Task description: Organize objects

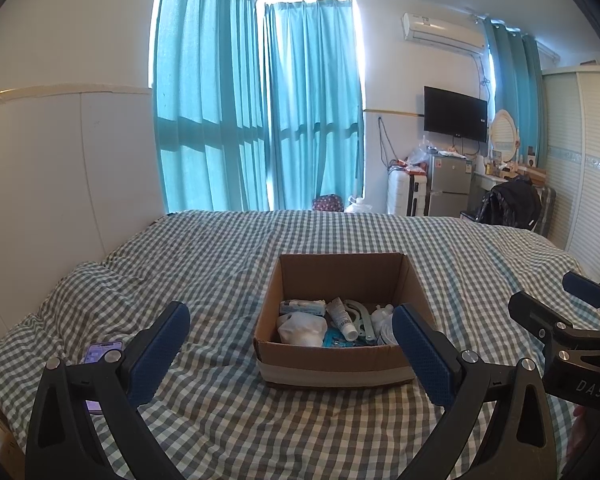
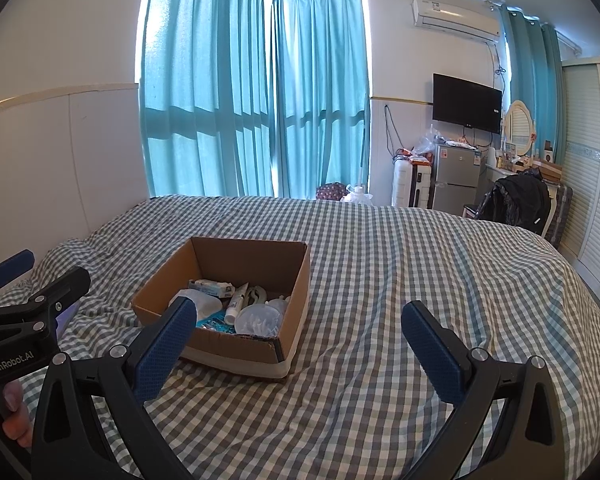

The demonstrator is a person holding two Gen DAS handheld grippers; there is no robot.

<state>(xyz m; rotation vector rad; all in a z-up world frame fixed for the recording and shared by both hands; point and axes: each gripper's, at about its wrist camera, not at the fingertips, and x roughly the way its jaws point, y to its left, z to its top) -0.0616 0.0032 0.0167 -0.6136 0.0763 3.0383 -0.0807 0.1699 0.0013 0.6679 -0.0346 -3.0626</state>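
An open cardboard box (image 1: 340, 276) sits mid-bed on the checked cover. Inside lie a tissue pack (image 1: 302, 307), a white tube (image 1: 342, 318), a crumpled white bag (image 1: 300, 328), a clear round lid (image 2: 258, 316) and other small items. A phone (image 1: 100, 352) with a lit purple screen rests on the cover left of the box, partly hidden by my left finger. My left gripper (image 1: 291, 310) hangs open and empty just before the box. My right gripper (image 2: 300, 308) is open and empty to the right of the box (image 2: 248, 256). Each gripper shows in the other's view: right (image 1: 552, 294), left (image 2: 46, 270).
The green-and-white checked bed (image 2: 400, 248) fills the foreground, with a white wall panel (image 1: 60, 168) at its left. Beyond it are teal curtains (image 1: 260, 112), a small fridge (image 2: 456, 180), a white suitcase (image 1: 406, 192), a wall TV (image 2: 466, 100), a chair with a black jacket (image 2: 516, 200) and a wardrobe (image 2: 596, 160).
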